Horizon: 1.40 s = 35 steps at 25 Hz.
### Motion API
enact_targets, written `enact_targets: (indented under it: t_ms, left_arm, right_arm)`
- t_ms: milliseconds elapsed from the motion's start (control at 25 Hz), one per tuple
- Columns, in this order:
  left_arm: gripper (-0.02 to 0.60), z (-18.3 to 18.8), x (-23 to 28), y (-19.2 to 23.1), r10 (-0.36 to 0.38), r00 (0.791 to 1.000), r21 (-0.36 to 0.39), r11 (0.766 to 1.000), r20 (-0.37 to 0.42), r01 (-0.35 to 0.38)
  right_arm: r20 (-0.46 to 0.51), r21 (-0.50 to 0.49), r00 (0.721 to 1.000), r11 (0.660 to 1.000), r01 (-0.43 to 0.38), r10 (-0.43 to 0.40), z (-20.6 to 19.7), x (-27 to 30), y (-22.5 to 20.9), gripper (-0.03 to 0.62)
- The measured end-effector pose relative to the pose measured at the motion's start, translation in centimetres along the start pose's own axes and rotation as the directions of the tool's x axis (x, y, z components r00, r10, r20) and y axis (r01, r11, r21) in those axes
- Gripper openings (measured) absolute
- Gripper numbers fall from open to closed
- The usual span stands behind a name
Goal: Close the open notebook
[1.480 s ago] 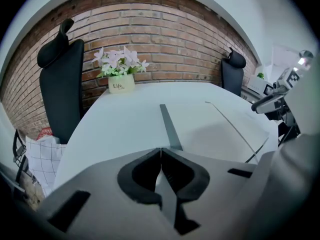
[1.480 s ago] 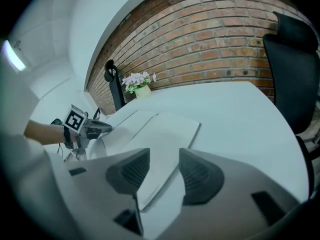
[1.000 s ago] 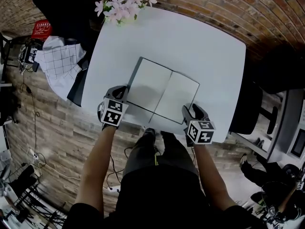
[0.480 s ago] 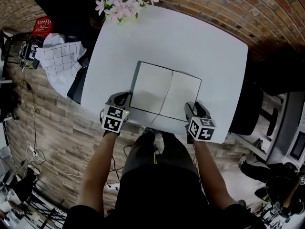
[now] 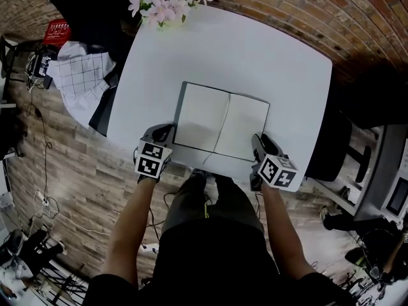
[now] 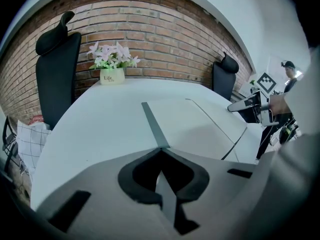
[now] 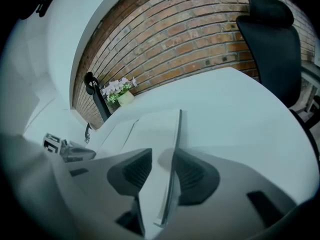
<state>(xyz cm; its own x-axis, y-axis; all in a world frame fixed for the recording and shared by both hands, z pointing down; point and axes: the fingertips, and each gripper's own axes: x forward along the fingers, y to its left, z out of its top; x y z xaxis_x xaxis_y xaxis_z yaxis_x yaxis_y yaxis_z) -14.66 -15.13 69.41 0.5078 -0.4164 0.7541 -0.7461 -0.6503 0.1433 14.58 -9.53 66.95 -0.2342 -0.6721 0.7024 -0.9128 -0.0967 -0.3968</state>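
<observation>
While the open notebook with blank white pages and a dark cover lies flat near the front edge of the white rounded table, we hold the left gripper at its near left corner, where the jaws look pressed together on the dark cover edge. Further right, past the spine, our right gripper straddles the near right corner. Its jaws have just been closing yet stand apart, with the cover's thin right edge running up between the black pads, not squeezed from both sides.
</observation>
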Motion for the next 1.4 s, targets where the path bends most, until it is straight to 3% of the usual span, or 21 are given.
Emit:
enact_targets:
  t_ms: [280,960,1400]
  left_arm:
    - [0.023,0.0,-0.1,0.1,0.004,1.000,-0.006,1.000,0.010,-0.004]
    - [0.023,0.0,0.0,0.0,0.024,0.999,-0.007,1.000,0.039,-0.023]
    - [0.023,-0.2,-0.2,-0.7,-0.018,1.000,-0.022,1.000,0.021,0.019]
  right_arm:
    - [0.050,0.000,0.998,1.000,-0.025,0.025,1.5,-1.7,0.4,0.055]
    - [0.142,-0.065,0.979,0.988,-0.138,0.146,4.7,-4.2,5.8,0.043]
    - [0.191,-0.198,0.956,0.963,-0.184,0.221,6.6,-4.6,12.2,0.054]
